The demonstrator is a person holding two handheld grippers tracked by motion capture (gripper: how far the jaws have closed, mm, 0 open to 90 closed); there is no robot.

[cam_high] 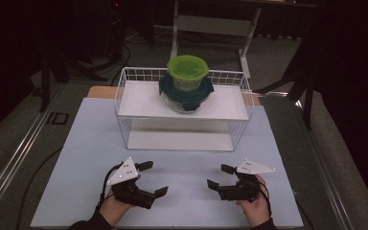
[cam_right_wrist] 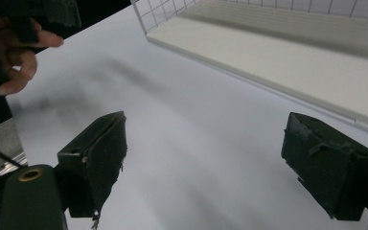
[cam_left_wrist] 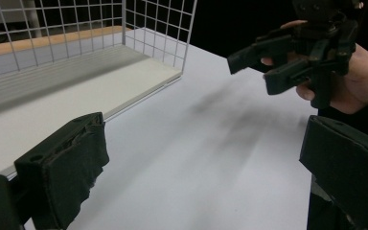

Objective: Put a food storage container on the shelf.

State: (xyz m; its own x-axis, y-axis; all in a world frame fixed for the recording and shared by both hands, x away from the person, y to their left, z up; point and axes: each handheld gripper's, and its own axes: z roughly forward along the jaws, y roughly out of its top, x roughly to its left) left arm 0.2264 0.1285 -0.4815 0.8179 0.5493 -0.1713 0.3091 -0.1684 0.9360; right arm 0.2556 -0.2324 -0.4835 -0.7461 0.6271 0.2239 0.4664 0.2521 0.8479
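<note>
In the lower left of the high view, the left tool point(cam_high: 153, 178) rests low over the pale counter point(cam_high: 86, 158), its jaws spread wide with nothing between them. In the lower right, the right tool point(cam_high: 220, 176) sits the same way, jaws spread and empty, and the two point inward toward each other, well apart. In the upper middle of the frame a white wire rack point(cam_high: 124, 96) stands at the back of the counter. On its upper shelf, slightly right of centre, a clear container with a dark teal lid point(cam_high: 170, 88) carries a smaller container with a green lid point(cam_high: 188, 67) stacked on top. Both containers are well apart from both tools.
</note>
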